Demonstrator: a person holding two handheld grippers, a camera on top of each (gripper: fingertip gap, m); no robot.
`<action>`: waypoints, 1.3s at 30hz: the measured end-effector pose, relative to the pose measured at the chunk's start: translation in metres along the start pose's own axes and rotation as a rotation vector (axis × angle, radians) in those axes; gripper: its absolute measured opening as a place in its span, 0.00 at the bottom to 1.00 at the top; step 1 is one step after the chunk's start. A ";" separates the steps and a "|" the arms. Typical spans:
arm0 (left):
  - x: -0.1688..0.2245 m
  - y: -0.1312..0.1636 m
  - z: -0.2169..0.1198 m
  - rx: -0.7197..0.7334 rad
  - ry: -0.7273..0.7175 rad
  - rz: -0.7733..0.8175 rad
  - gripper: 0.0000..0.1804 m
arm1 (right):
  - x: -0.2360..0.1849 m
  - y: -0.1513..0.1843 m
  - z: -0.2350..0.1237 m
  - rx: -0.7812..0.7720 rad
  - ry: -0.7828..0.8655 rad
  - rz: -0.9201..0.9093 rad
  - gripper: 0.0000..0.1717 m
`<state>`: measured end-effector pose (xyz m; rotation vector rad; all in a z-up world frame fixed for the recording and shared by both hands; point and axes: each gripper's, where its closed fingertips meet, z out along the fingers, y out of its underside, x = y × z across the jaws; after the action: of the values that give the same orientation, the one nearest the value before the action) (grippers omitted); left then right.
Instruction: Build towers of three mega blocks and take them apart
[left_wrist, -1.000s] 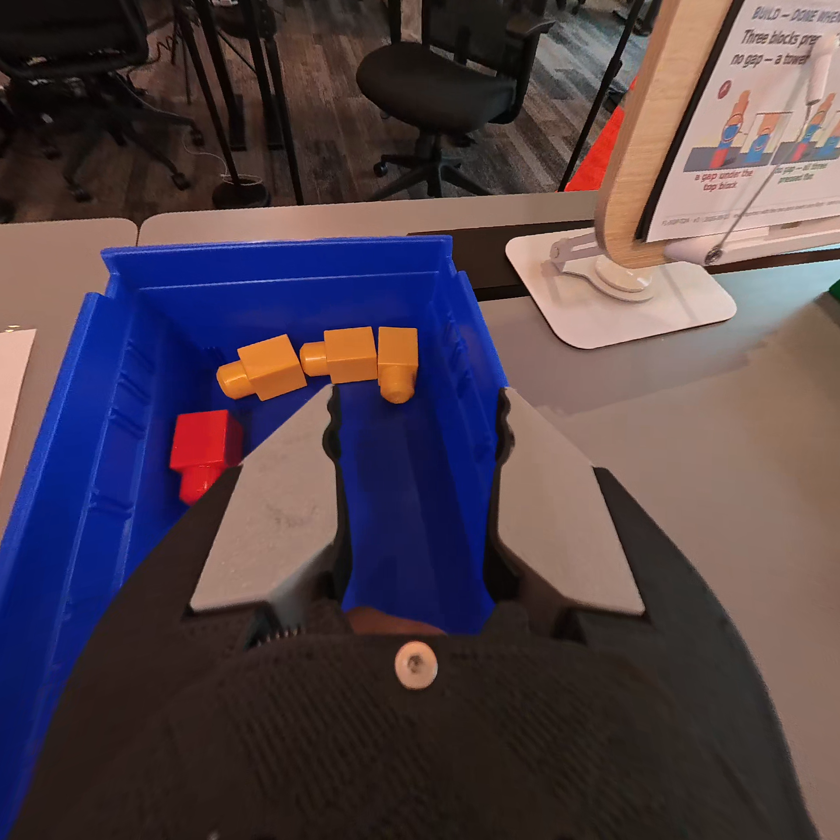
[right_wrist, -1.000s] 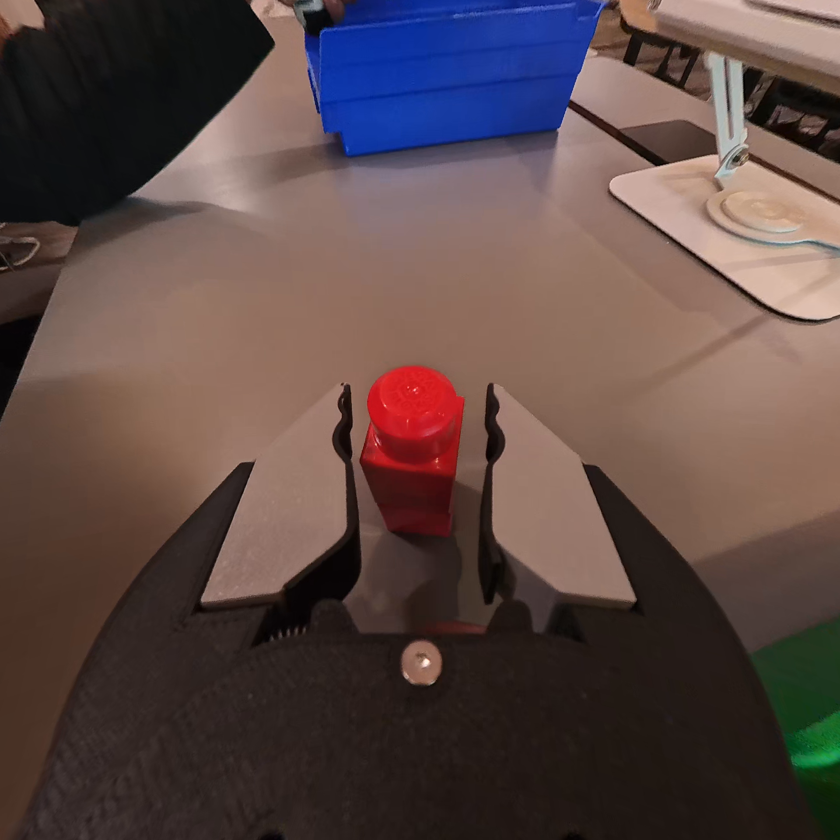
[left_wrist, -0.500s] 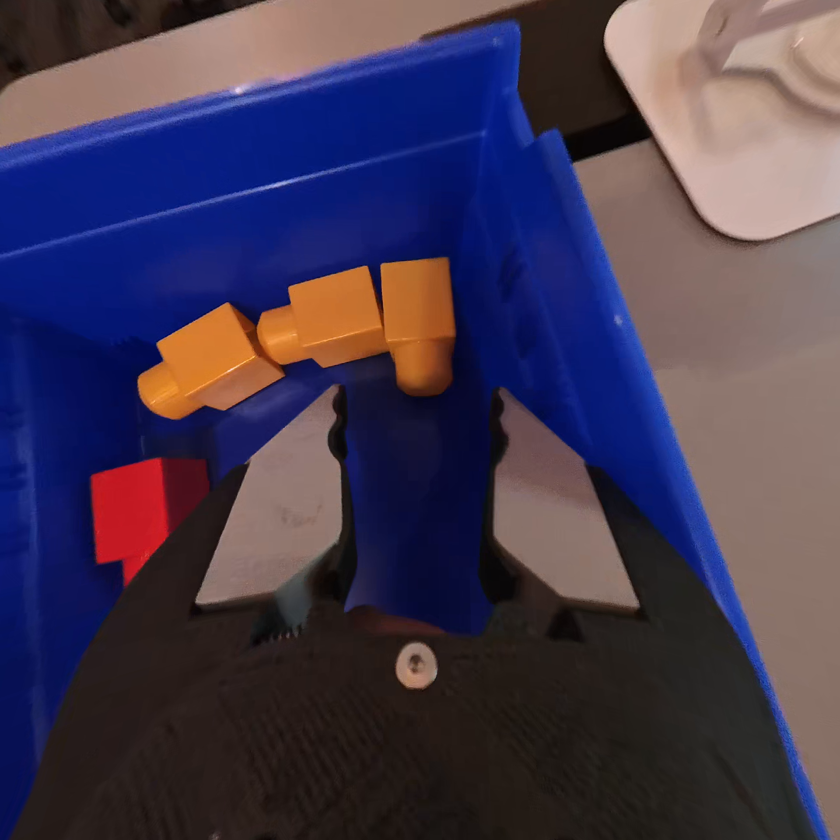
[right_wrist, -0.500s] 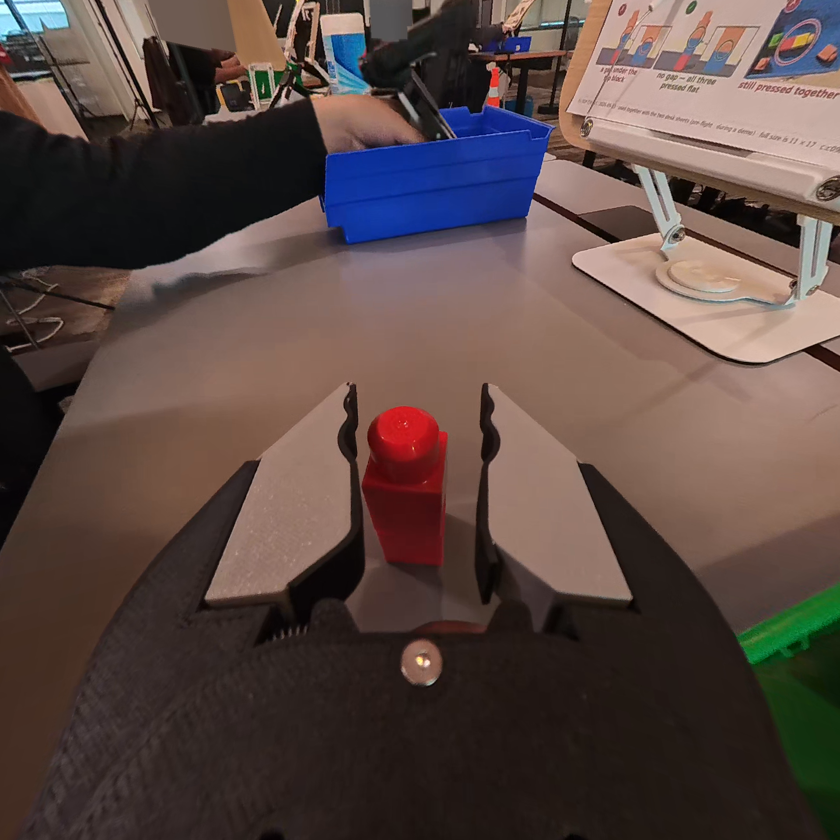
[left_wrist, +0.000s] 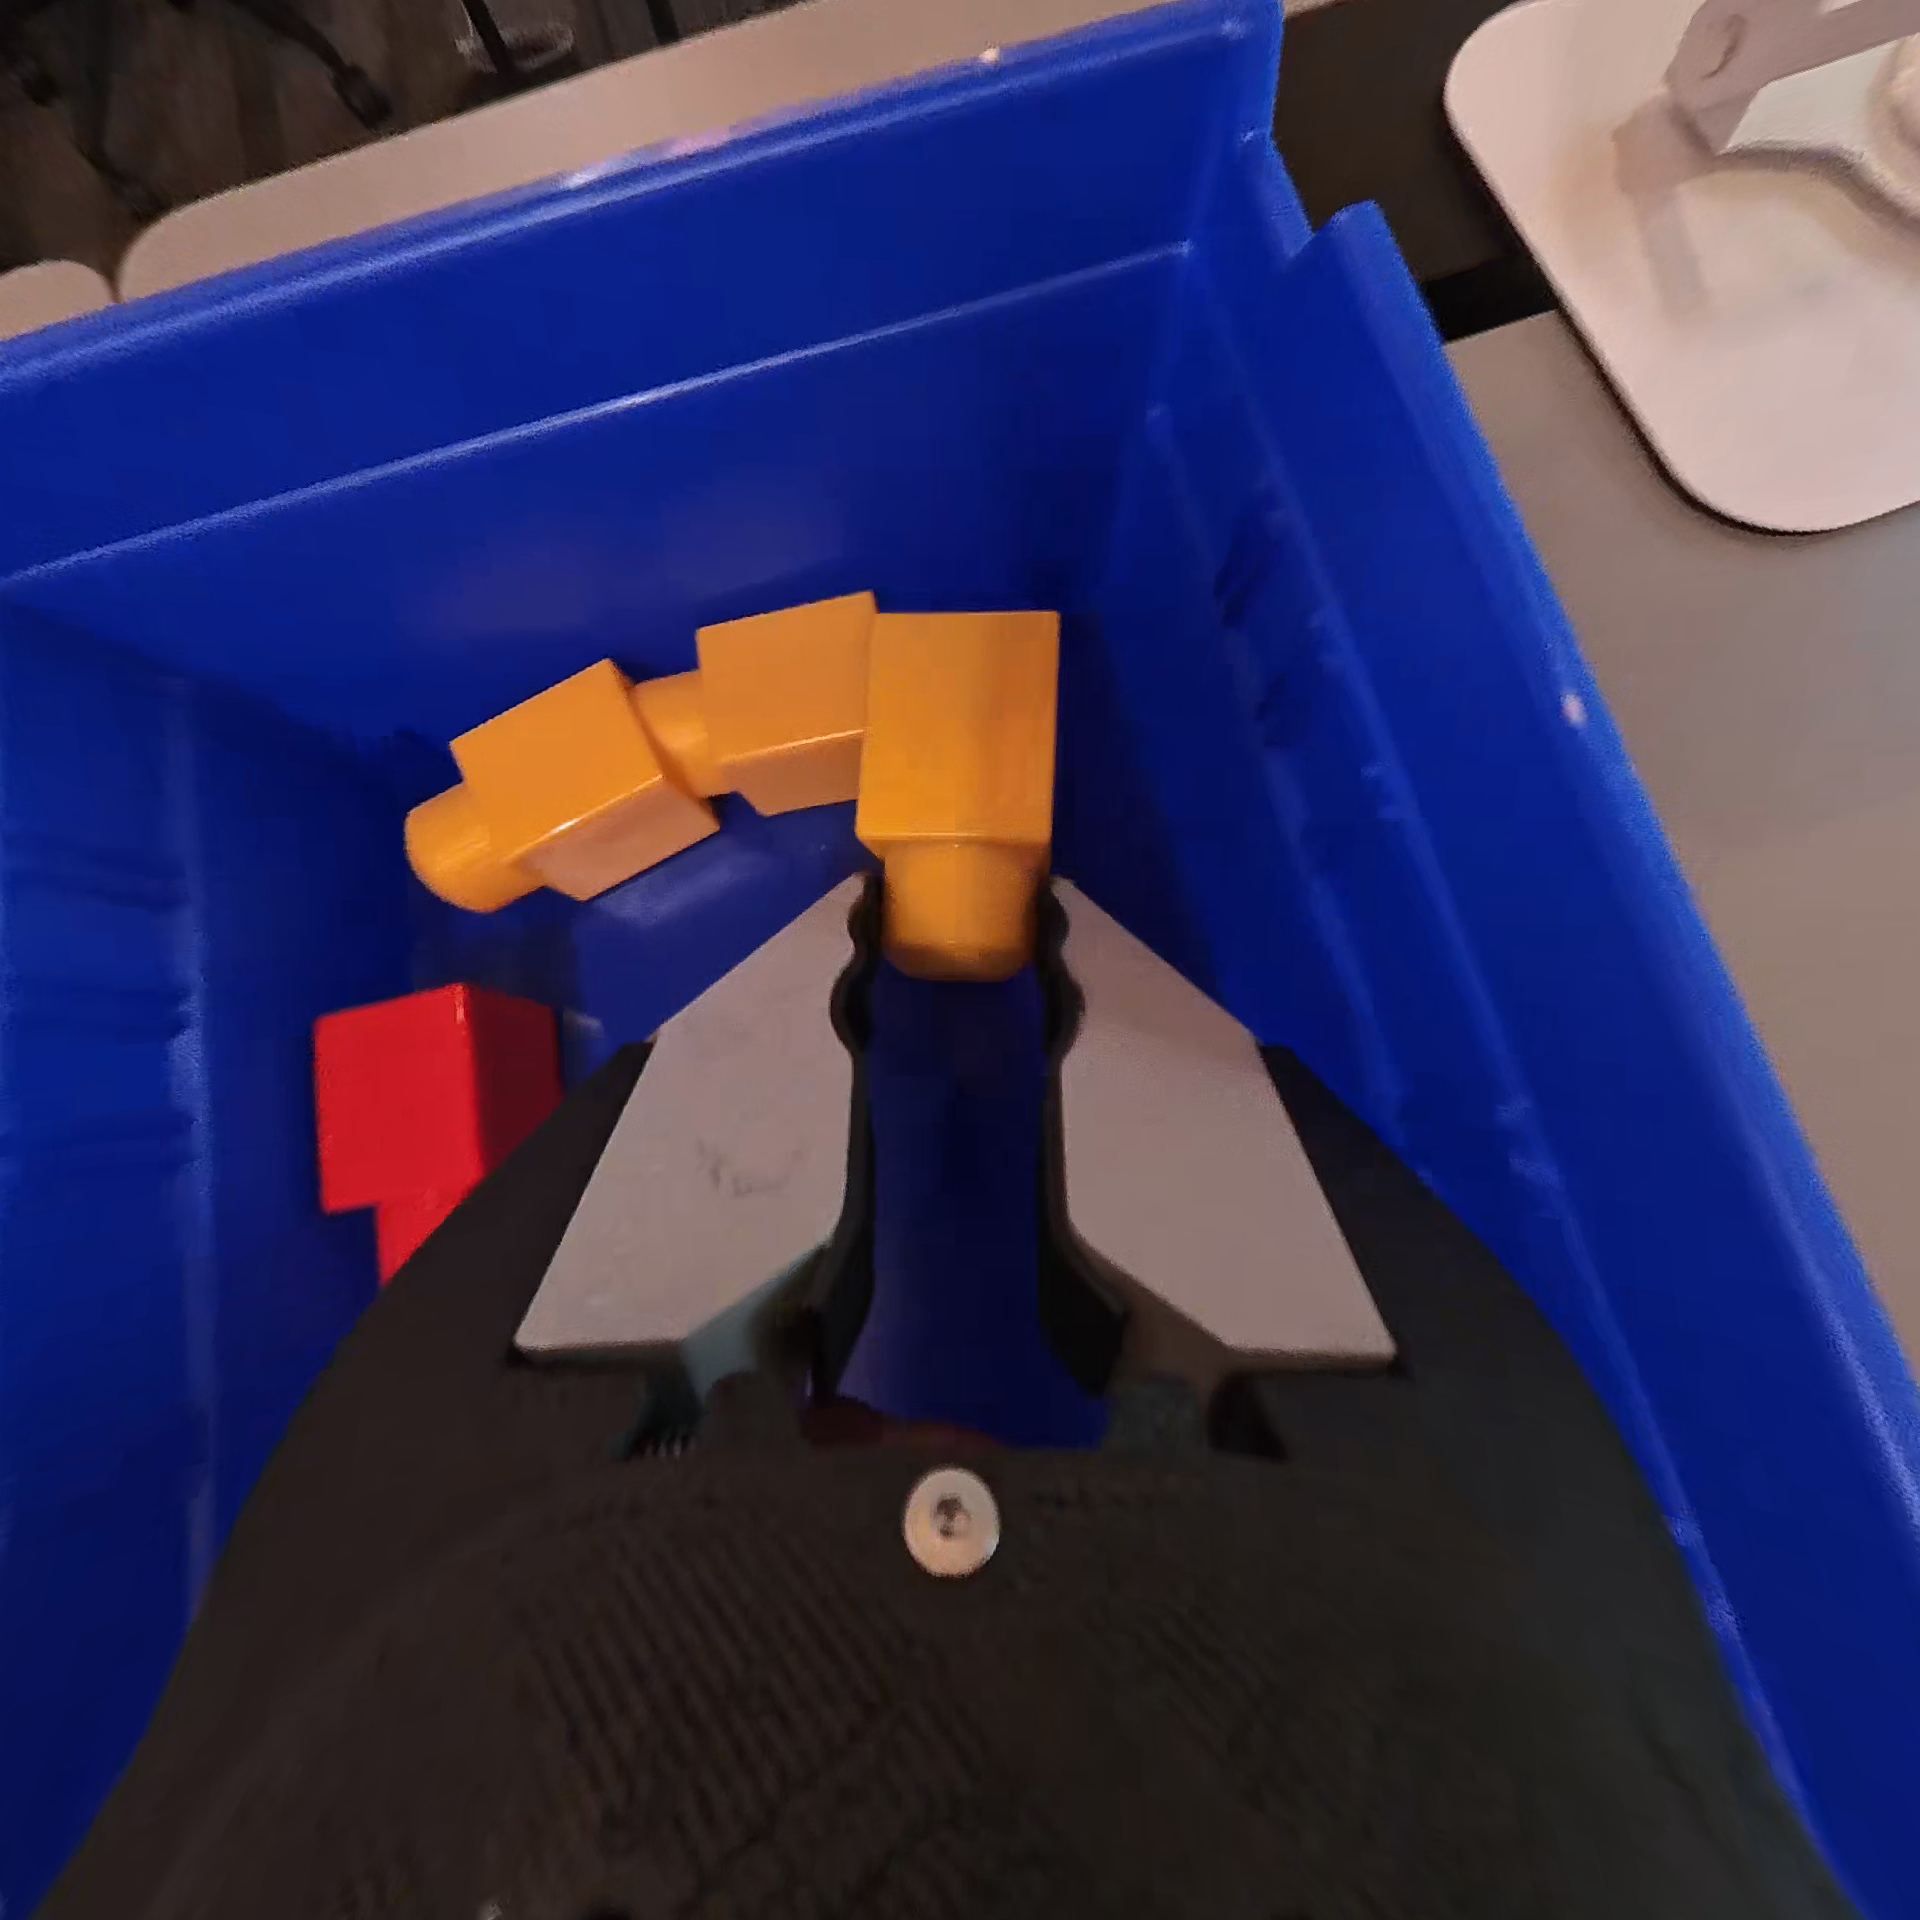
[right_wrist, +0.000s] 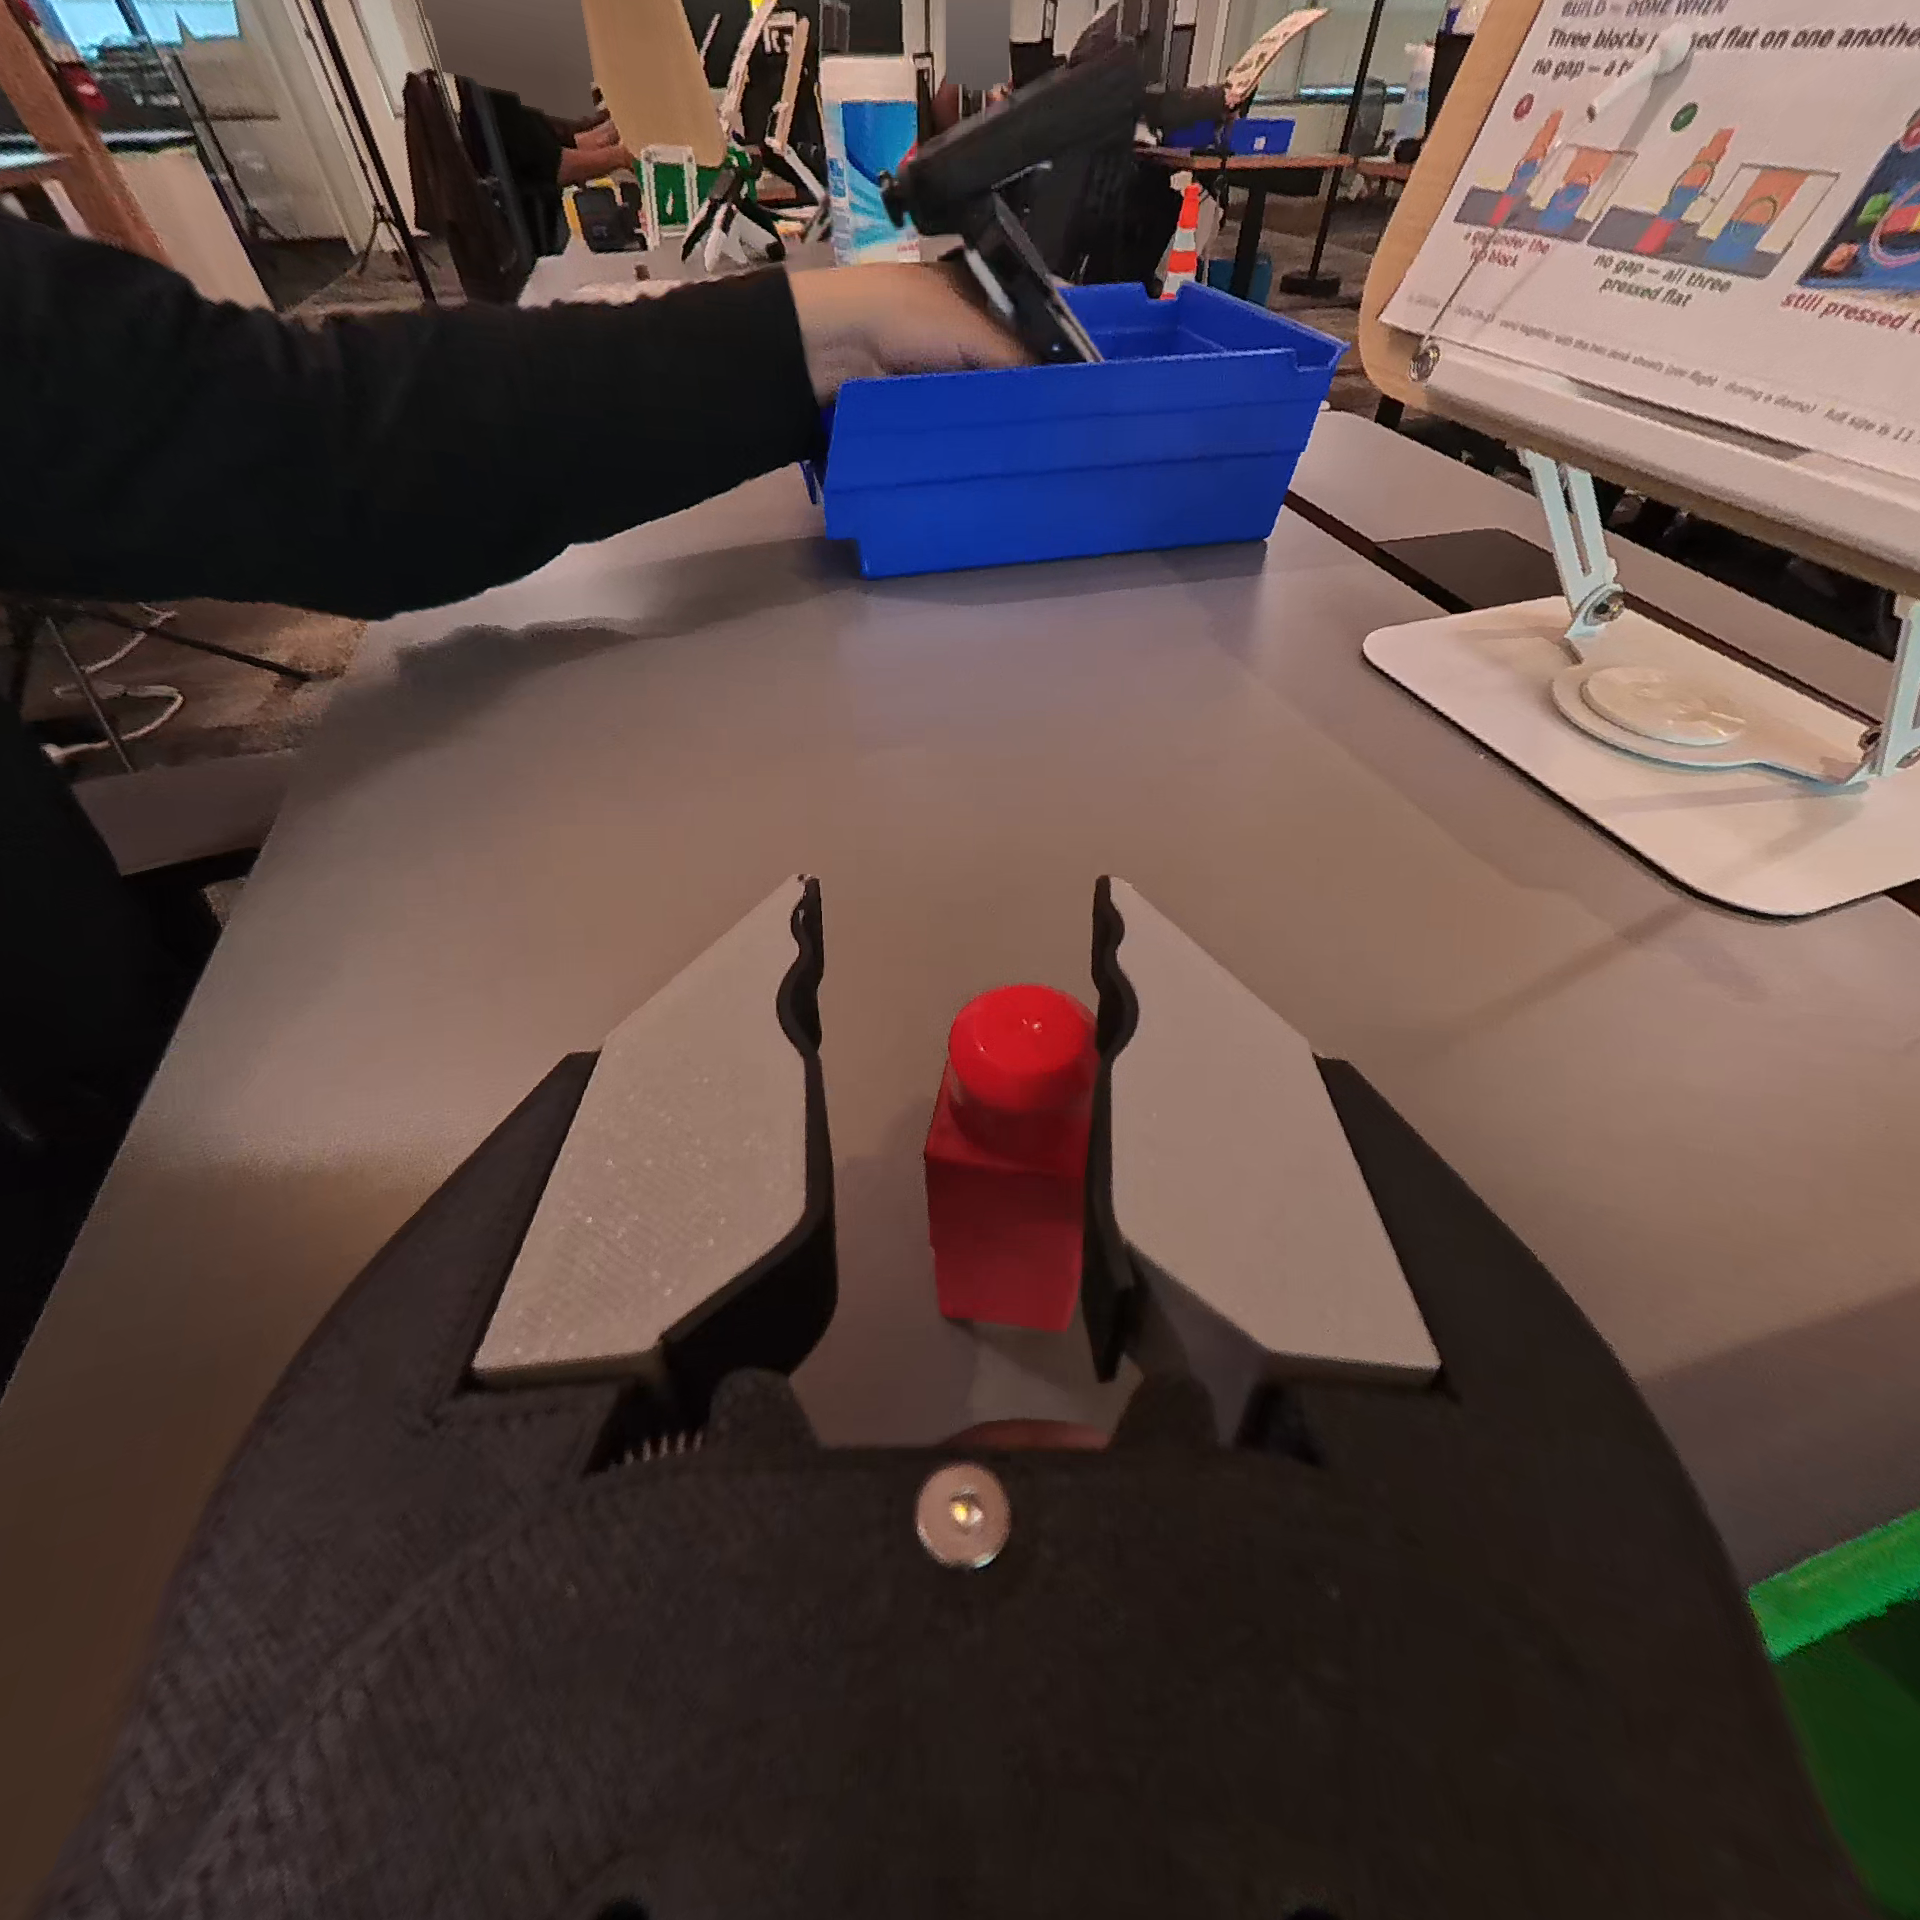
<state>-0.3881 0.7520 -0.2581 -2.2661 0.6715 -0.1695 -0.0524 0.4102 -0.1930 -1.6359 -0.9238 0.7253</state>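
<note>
Inside the blue bin (left_wrist: 727, 436), my left tongs (left_wrist: 956, 935) clamp the round stud of an orange block (left_wrist: 956, 727), the rightmost of three orange blocks lying by the far wall, with a red block (left_wrist: 416, 1101) on the bin floor to their left. My right tongs (right_wrist: 956, 935) stand open on the grey table (right_wrist: 935, 727) around an upright red block (right_wrist: 1013, 1153), which sits against the right finger, clear of the left.
</note>
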 end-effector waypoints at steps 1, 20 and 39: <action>0.000 0.000 -0.010 0.024 0.004 -0.004 0.16 | -0.001 -0.002 -0.001 0.007 -0.003 -0.002 0.29; 0.331 0.021 -0.191 0.359 0.696 0.559 0.15 | -0.010 -0.051 -0.035 0.231 -0.038 0.007 0.27; 0.422 0.109 -0.181 0.225 0.899 0.753 0.15 | -0.086 -0.003 0.025 -0.123 -0.222 -0.211 0.22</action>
<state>-0.1304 0.3574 -0.2408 -1.5038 1.7992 -0.8533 -0.1178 0.3496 -0.1964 -1.5548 -1.3011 0.7246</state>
